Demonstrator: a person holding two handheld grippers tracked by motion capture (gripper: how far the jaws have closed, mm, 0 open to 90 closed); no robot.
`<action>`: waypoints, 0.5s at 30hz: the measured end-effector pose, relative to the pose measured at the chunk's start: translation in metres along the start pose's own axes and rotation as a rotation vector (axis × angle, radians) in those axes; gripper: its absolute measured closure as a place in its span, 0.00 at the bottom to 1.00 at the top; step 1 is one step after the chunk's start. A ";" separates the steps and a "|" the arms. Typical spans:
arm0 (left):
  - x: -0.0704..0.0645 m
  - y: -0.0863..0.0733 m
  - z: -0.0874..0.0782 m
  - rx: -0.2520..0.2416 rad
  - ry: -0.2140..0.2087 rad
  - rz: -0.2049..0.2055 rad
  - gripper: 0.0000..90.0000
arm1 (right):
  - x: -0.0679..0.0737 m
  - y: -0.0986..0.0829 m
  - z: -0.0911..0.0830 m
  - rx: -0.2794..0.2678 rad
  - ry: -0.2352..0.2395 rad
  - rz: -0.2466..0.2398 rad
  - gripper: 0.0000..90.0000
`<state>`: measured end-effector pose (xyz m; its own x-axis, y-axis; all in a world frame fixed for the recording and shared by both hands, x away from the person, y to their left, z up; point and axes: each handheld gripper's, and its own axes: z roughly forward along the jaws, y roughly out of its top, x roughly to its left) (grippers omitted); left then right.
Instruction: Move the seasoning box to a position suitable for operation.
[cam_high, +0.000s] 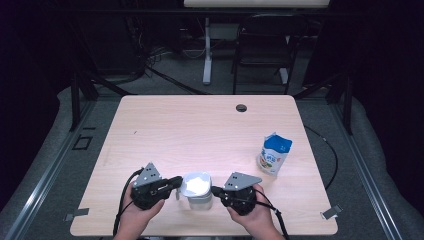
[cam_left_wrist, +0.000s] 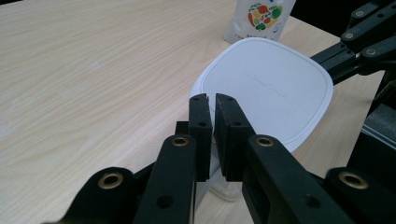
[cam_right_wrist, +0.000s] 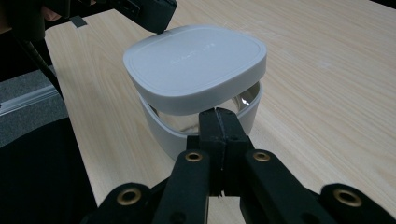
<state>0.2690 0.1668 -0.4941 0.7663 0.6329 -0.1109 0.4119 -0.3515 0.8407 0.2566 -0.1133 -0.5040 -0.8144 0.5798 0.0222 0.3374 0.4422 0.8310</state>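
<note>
A white, rounded-square plastic container (cam_right_wrist: 205, 116) with a matching flat lid (cam_right_wrist: 194, 63) sits between the two grippers, just ahead of each set of jaws. The left gripper (cam_left_wrist: 213, 105) is clenched at the lid's edge; whether it pinches it I cannot tell. The right gripper (cam_right_wrist: 219, 116) is clenched against the container's glossy rim. It looks light, stiff and slippery; the overhanging lid lip seems the best hold.

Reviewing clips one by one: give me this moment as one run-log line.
left gripper: shut at container's side | right gripper: shut at opposite side | white lidded container: lid tilted up | milk pouch: upright, apart
</note>
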 end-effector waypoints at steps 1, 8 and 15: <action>0.000 0.000 0.000 0.000 0.000 0.001 0.95 | 0.000 0.000 0.000 -0.001 0.000 -0.001 1.00; 0.000 -0.001 -0.001 0.001 0.001 -0.007 0.94 | 0.001 0.002 0.000 0.001 -0.002 -0.001 1.00; 0.000 -0.001 0.000 -0.004 0.002 -0.007 0.94 | 0.001 0.002 0.000 0.000 -0.004 -0.002 1.00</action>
<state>0.2683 0.1673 -0.4949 0.7625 0.6367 -0.1152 0.4151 -0.3448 0.8419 0.2562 -0.1117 -0.5022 -0.8134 0.5814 0.0186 0.3358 0.4431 0.8312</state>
